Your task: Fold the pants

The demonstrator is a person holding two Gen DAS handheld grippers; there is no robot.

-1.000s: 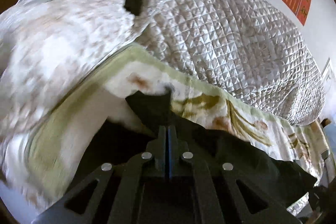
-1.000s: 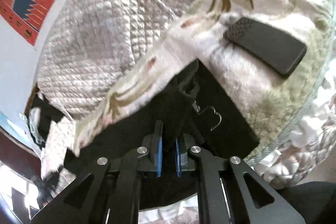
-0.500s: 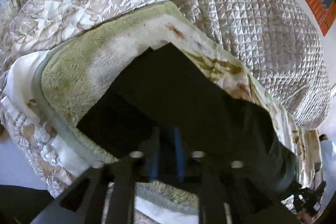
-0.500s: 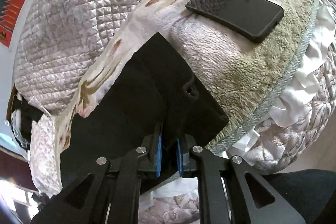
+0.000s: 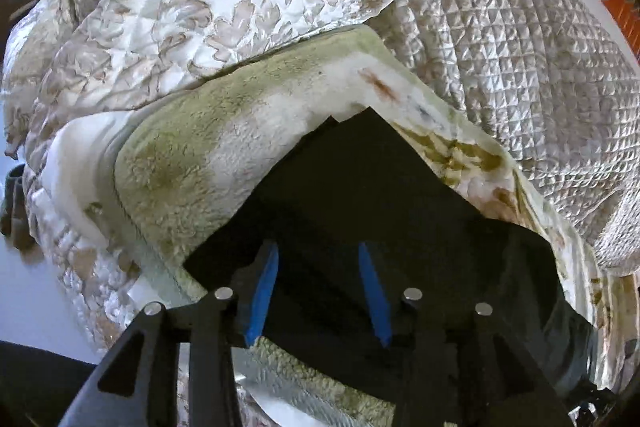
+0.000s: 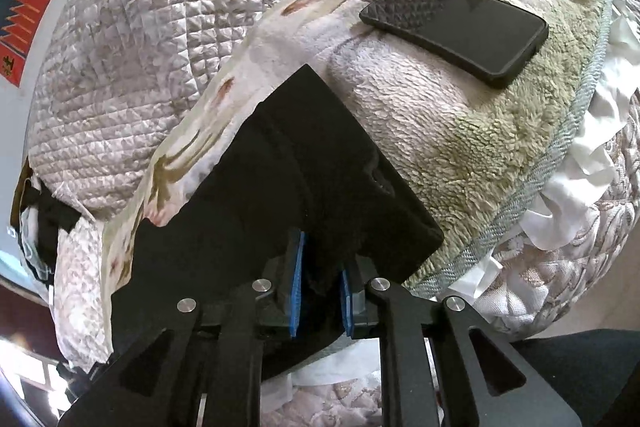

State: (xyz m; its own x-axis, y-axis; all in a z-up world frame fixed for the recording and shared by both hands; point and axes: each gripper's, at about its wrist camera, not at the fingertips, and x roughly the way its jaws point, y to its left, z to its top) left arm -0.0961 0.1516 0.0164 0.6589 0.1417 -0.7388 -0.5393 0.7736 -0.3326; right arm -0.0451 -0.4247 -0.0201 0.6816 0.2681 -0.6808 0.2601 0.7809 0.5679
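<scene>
**Both grippers let go of the soft black pants**

Left gripper (image 5: 318,291) had its blue pads well apart, and its jaws were opening. Black cloth lay under and between them, but the pads did not press on it. Right gripper (image 6: 320,281) was much narrower, and its jaws were opening too. A small bunch of black cloth sat between its pads; whether they pinched it or only touched it was hard to tell.

The pants (image 5: 360,195) lay flat on the fuzzy green and white blanket (image 5: 192,155), at the near side of the bed. They made a neat dark shape with a sharp corner pointing far away. A phone (image 6: 456,31) lay on the same blanket, to the far right of the pants and apart from them. Beyond was a quilted cover (image 5: 500,39).

The pants looked soft, light and floppy. They would bend and sag when lifted, not stay stiff. They would not break. The blanket was fuzzy, so the cloth would likely drag on it. A good place to grab was probably the near edge, one gripper at each corner, so the fold stayed even.
</scene>
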